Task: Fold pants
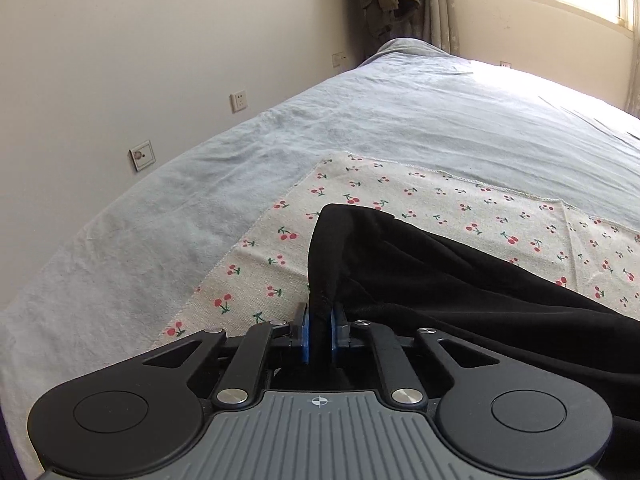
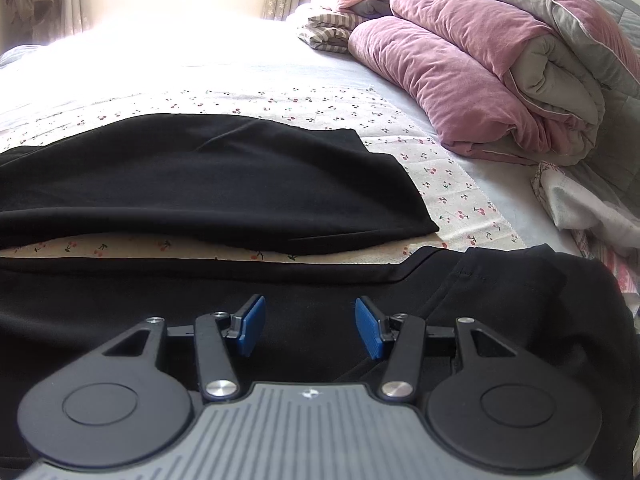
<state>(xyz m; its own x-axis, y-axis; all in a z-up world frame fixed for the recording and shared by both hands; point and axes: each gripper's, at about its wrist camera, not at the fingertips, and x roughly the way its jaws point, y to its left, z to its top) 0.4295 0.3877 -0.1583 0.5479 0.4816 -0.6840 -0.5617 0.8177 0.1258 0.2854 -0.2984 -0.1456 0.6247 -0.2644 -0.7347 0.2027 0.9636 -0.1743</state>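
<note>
- The left gripper [image 1: 319,330] has its blue pads pressed together on a pinched fold of the black pants [image 1: 440,280], which trail off to its right over a cherry-print cloth [image 1: 460,200].
- The right gripper [image 2: 311,327] is spread wide, its blue pads [image 2: 252,326] apart, right over the near leg of the pants [image 2: 208,184]; whether the pads touch the cloth cannot be told.
- Ahead of the right gripper the second leg lies flat, with a strip of cherry-print cloth [image 2: 452,184] showing between the two legs.
- Ahead and to its right a rolled pink-and-grey quilt [image 2: 500,80] sits clear of the pants; a white crumpled cloth [image 2: 588,208] lies to the far right.
- Beyond the left gripper stretches the pale blue bedsheet [image 1: 360,120], then a wall with sockets [image 1: 239,101] to its left.
- Window glare washes out the far part of the bed in both views; the pants run out of frame.
</note>
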